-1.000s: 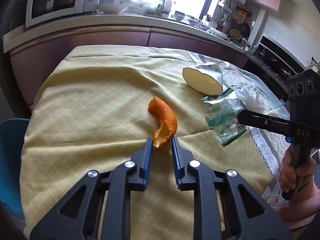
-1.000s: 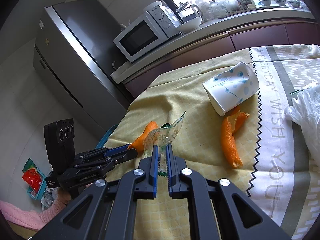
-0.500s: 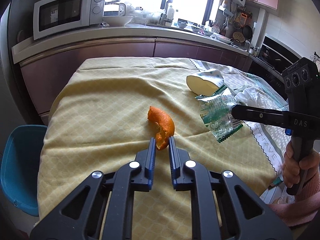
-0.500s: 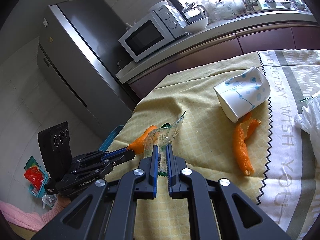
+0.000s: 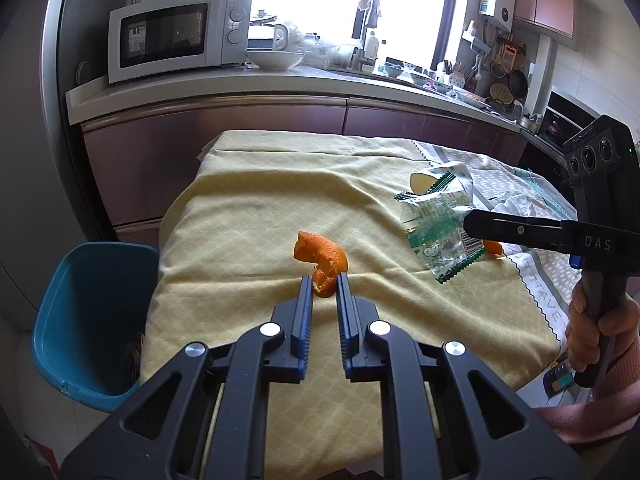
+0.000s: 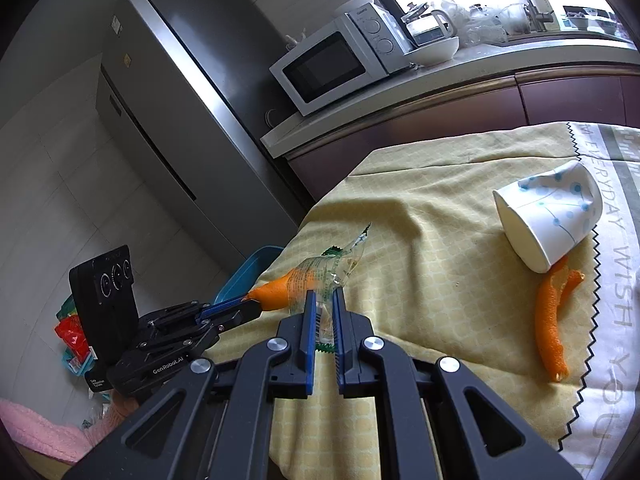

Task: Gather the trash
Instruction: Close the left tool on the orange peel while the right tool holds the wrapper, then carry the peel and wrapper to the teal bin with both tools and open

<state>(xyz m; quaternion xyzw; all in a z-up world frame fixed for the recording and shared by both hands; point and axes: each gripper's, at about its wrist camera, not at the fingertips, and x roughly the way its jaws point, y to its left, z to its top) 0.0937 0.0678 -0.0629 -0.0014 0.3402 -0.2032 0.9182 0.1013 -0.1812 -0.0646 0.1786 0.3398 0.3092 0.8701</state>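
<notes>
my left gripper (image 5: 323, 288) jaws pinch the curled orange peel (image 5: 322, 258) above the tabletop (image 5: 248, 216); my right gripper (image 6: 322, 312) jaws clamp the clear wrapper (image 6: 328, 270).

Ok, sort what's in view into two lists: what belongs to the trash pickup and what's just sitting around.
Part of the job:
- orange peel pinched in the left gripper
- clear wrapper pinched in the right gripper
- crushed paper cup on the tablecloth
- second orange peel beside the cup
- blue bin by the table

Just lying about:
- microwave
- fridge
- bowl on the counter
</notes>
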